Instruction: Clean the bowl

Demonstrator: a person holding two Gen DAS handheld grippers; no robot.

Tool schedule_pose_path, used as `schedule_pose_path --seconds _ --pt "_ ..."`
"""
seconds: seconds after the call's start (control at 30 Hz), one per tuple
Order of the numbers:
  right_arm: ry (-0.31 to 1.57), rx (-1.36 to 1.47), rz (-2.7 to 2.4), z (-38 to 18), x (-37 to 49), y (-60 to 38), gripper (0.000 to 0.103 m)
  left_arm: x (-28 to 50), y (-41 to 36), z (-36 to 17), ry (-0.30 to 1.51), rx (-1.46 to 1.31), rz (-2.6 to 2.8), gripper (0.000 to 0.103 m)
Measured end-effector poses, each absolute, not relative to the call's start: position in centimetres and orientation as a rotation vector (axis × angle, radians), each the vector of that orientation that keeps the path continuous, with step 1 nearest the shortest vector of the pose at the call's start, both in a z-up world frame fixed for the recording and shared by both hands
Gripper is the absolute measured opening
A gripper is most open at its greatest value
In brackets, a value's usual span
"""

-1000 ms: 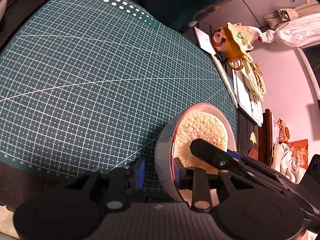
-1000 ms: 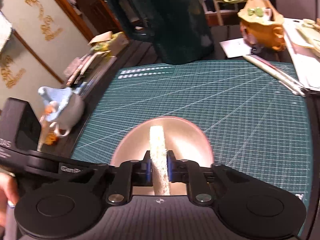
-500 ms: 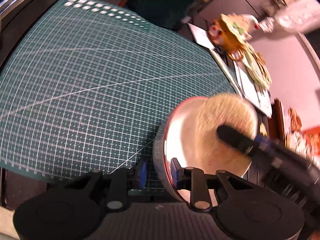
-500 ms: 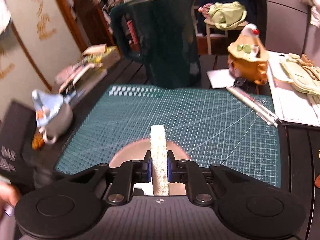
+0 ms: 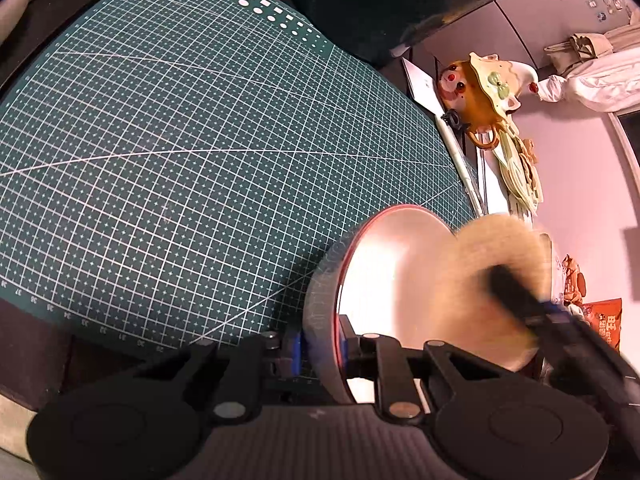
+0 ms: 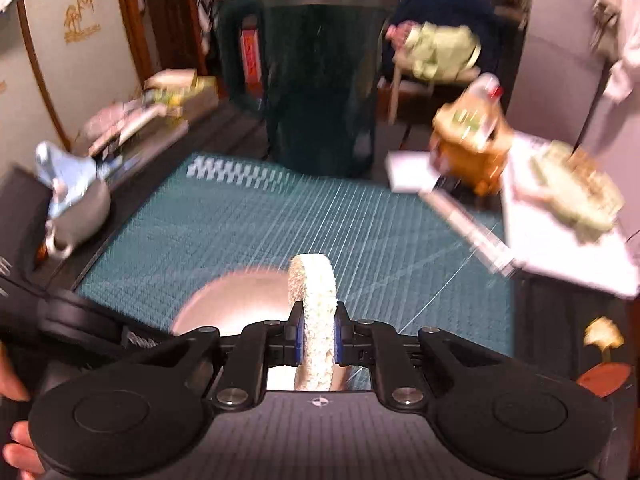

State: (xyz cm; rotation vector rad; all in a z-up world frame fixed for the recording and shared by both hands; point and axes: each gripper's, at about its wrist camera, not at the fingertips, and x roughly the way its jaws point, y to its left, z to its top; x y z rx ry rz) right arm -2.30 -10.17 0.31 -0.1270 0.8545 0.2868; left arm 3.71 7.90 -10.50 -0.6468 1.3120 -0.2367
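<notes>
surface: green cutting mat (image 5: 192, 152) | room: cluttered, dark jug (image 6: 320, 80) behind

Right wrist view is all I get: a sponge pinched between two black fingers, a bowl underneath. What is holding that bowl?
Observer: The left gripper is shut on the bowl at its near rim, one finger inside and one outside.
Operator: What does the bowl's outside look like?
Observer: A grey wall with a thin red line along the rim.
Operator: Is the sponge square?
Observer: No. Face-on, the sponge is round. It is blurred over the bowl's far side, so I cannot tell whether it touches.
</notes>
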Motion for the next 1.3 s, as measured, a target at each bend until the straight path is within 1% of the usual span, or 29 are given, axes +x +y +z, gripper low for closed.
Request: schedule_pose_path --seconds 0.07,0.13,0.23,0.37,0.53,0.7,0.83,0.93,1.0,1.17,1.3 --pt "0.812 -0.083 0.310 1.8 -2.7 -10.9 0.012 3.7 7.8 -10.5 1.314 -0.644 -0.235 0.017" --pt "0.846 -0.002 0.367 1.6 -2.3 -11.4 0.012 3.7 7.8 -10.4 1.315 -0.645 -0.230 0.017" --pt "0.937 0.039 0.409 -0.6 -1.4 -10.6 0.012 3.9 7.6 -10.5 1.316 -0.654 -0.225 0.016" --pt "1.021 -0.034 0.358 -3.8 -0.6 -9.2 0.011 4.3 7.8 -10.8 1.322 -0.692 -0.228 0.017" --pt "0.975 -0.115 0.283 -2.8 -1.1 -9.4 0.011 4.2 7.8 -10.8 1.322 -0.686 -0.230 0.017" --pt "0.851 -0.091 0.298 0.9 -2.6 -10.0 0.011 4.7 7.6 -10.5 1.328 -0.688 -0.228 0.017" --pt "0.933 -0.023 0.372 -0.4 -2.1 -9.8 0.011 4.6 7.7 -10.5 1.325 -0.691 -0.226 0.017" --pt "1.018 -0.036 0.372 -3.0 -1.2 -9.2 0.012 4.4 7.8 -10.4 1.325 -0.694 -0.223 0.017" --pt "1.030 -0.047 0.356 -3.5 -1.0 -9.2 0.011 4.2 7.9 -10.4 1.326 -0.697 -0.223 0.017" --pt "0.994 -0.091 0.308 -3.2 -0.8 -9.8 0.010 3.9 8.3 -10.6 1.328 -0.718 -0.227 0.017" --pt "0.885 -0.163 0.275 -1.1 -2.0 -9.5 0.011 4.1 8.0 -10.6 1.329 -0.718 -0.225 0.017"
